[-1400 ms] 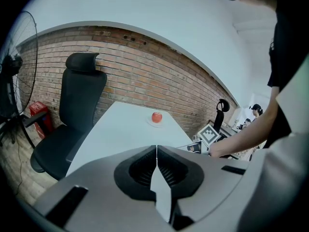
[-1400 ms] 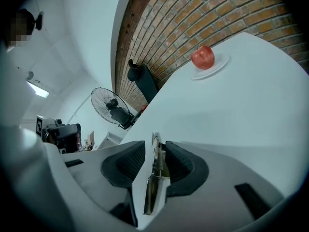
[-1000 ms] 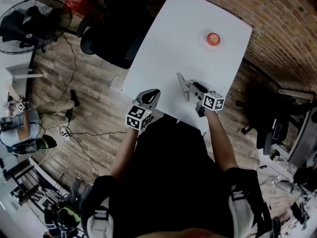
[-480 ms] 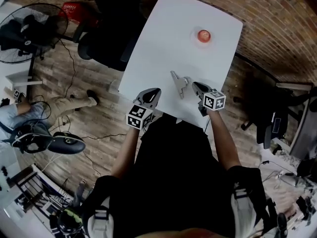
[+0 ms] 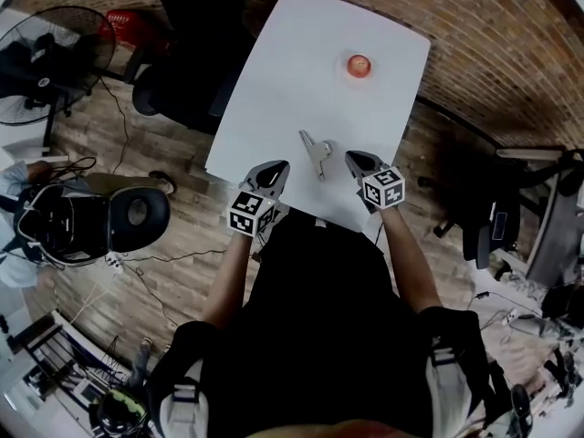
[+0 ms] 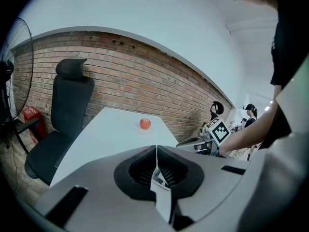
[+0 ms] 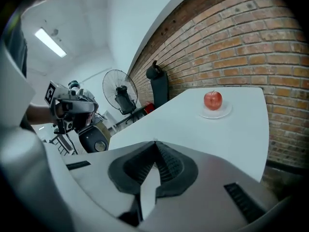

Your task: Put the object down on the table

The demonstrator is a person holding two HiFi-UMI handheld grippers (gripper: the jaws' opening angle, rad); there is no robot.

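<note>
Jaws of the right gripper (image 5: 350, 159) have just been closing and now press together on nothing, clear of the small silver metal tool (image 5: 317, 152) they were beside a second ago. That tool lies free on the white table (image 5: 292, 71) between both grippers. Jaws of the left gripper (image 5: 276, 168) meet too, empty.

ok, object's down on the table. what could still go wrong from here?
1. The metal object lies near the table's near edge, between the left hand-held gripper and the right hand-held gripper; a stray sweep of either could push it off.
2. The right one's jaws have just closed, empty, close beside it; pulling back carelessly might snag it.
</note>
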